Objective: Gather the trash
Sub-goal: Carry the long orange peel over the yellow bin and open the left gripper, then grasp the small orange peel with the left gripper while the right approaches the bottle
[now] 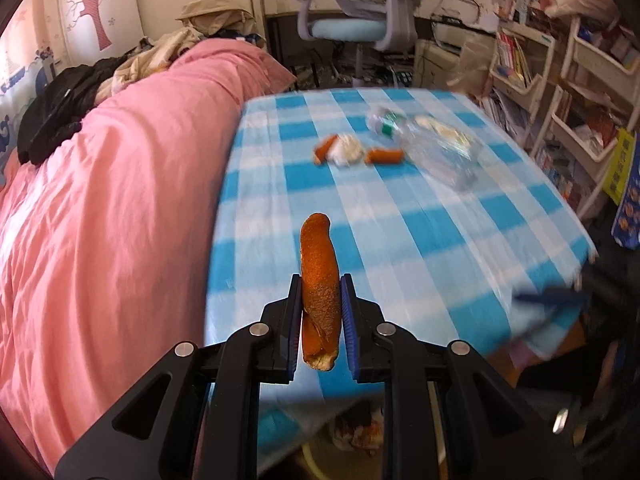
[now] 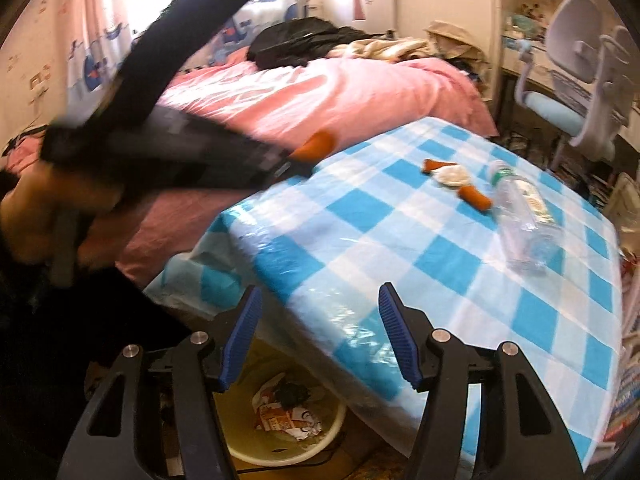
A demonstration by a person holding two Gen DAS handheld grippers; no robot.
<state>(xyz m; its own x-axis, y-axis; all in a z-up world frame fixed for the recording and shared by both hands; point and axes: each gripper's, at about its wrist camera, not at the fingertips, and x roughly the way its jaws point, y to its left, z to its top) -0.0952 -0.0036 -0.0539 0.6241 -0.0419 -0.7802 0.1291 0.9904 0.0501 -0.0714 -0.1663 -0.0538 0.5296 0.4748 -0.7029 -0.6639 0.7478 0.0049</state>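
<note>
My left gripper (image 1: 320, 285) is shut on a long strip of orange peel (image 1: 316, 246), held above the near edge of the blue-checked table (image 1: 460, 240). Farther back on the cloth lie two more peel pieces (image 1: 323, 149) (image 1: 385, 156), a crumpled white tissue (image 1: 349, 151) and a clear plastic bottle (image 1: 436, 152) on its side. In the right wrist view my right gripper (image 2: 320, 338) is open and empty, over the table's corner and the bin (image 2: 320, 434) below. The blurred left gripper (image 2: 294, 162) with its peel (image 2: 318, 145) shows at the left.
A pink-covered bed (image 1: 112, 208) runs along the table's left side, with dark clothes piled on it. The cream bin on the floor holds paper trash (image 2: 286, 414). An office chair (image 1: 352, 28) and crowded shelves (image 1: 580, 120) stand beyond and right of the table.
</note>
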